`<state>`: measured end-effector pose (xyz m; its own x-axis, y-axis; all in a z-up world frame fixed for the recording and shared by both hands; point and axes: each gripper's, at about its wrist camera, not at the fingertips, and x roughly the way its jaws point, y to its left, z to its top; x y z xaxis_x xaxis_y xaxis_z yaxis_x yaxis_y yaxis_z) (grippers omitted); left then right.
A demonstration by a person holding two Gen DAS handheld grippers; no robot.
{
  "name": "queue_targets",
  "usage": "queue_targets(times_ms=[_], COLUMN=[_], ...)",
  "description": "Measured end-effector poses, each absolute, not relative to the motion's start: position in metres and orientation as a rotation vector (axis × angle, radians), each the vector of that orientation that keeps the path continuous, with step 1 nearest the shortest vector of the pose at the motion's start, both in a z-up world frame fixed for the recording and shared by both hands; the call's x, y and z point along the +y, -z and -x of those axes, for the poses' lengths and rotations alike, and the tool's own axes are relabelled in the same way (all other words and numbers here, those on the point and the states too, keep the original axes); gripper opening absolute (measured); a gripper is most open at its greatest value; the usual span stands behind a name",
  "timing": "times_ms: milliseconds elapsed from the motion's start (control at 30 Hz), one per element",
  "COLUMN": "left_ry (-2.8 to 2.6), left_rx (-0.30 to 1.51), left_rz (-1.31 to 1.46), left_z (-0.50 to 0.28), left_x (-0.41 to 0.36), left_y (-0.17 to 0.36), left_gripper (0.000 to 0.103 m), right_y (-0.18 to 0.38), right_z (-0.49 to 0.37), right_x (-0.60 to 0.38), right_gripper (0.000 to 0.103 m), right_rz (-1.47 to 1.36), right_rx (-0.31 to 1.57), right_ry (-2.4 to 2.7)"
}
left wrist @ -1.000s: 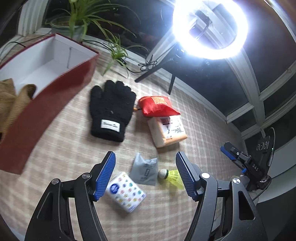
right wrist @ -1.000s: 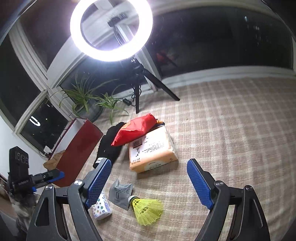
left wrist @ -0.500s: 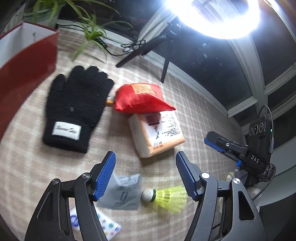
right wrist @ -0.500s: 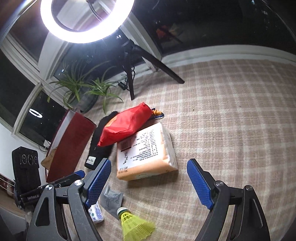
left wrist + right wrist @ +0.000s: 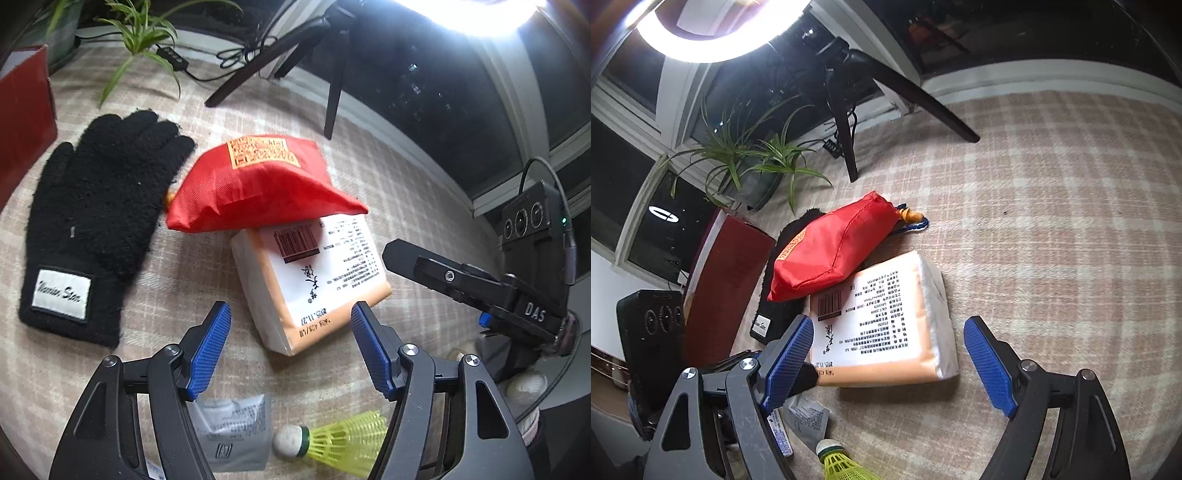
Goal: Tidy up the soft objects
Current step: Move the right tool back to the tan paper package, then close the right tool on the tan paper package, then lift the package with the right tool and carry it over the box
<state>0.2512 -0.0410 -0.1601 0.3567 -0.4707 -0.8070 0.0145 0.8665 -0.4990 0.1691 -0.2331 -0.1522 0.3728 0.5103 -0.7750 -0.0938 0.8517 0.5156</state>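
An orange-and-white tissue pack [image 5: 314, 277] lies on the checked cloth, with a red cloth pouch [image 5: 258, 188] resting on its far end. A black knit glove [image 5: 92, 221] lies left of them. My left gripper [image 5: 290, 350] is open and empty, just short of the pack's near end. My right gripper [image 5: 888, 365] is open and empty, its fingers either side of the pack's [image 5: 882, 325] near end. The pouch [image 5: 831, 247] and the glove [image 5: 775, 295] also show in the right wrist view.
A grey sachet [image 5: 232, 432] and a yellow shuttlecock [image 5: 332, 443] lie under my left gripper. A red box [image 5: 22, 110] stands at the left, with a plant [image 5: 140, 29] and a light tripod [image 5: 332, 74] behind. The right gripper's body [image 5: 480, 295] is close on the right.
Both grippers have moved forward and down towards the tissue pack. The shuttlecock, sachet and patterned packet have slid to the bottom of both views. Both stay open.
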Motion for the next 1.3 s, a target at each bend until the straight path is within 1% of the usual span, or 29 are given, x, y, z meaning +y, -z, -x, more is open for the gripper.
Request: queue_targets(times_ms=[200,267,333,433,467,500,533,700,733,933,1100,1300], left_ry=[0.347,0.352,0.353,0.363,0.368,0.373,0.374,0.379,0.381,0.411,0.447,0.485], left_rx=[1.189,1.192,1.194,1.196,1.194,1.192,1.191,1.186,1.185,1.186,1.192,1.171], left_rz=[0.457,0.460,0.462,0.462,0.464,0.465,0.463,0.447,0.447,0.431,0.448,0.444], left_z=[-0.257,-0.259,-0.261,-0.262,-0.260,-0.260,-0.261,-0.260,-0.259,-0.251,-0.237,-0.221], left_x=[-0.044,-0.044,-0.045,-0.046,-0.045,-0.046,-0.047,-0.052,-0.052,-0.061,-0.070,-0.082], left_y=[0.166,0.167,0.168,0.170,0.170,0.170,0.170,0.168,0.168,0.161,0.157,0.144], left_gripper=[0.067,0.065,0.064,0.055,0.054,0.054,0.053,0.052,0.050,0.050,0.050,0.050], right_y=[0.160,0.162,0.164,0.166,0.166,0.167,0.168,0.169,0.168,0.162,0.156,0.134], right_z=[-0.176,-0.178,-0.179,-0.180,-0.180,-0.180,-0.180,-0.179,-0.179,-0.165,-0.145,-0.115], right_x=[-0.230,-0.229,-0.228,-0.225,-0.225,-0.224,-0.223,-0.224,-0.223,-0.225,-0.236,-0.243], right_gripper=[0.071,0.064,0.063,0.062,0.060,0.059,0.054,0.049,0.048,0.048,0.048,0.048], right_rz=[-0.436,-0.441,-0.431,-0.423,-0.419,-0.410,-0.399,-0.388,-0.385,-0.373,-0.416,-0.433], right_rx=[1.159,1.169,1.179,1.187,1.191,1.200,1.205,1.216,1.215,1.206,1.191,1.143], right_ry=[-0.425,-0.428,-0.425,-0.425,-0.424,-0.418,-0.409,-0.389,-0.384,-0.361,-0.345,-0.326])
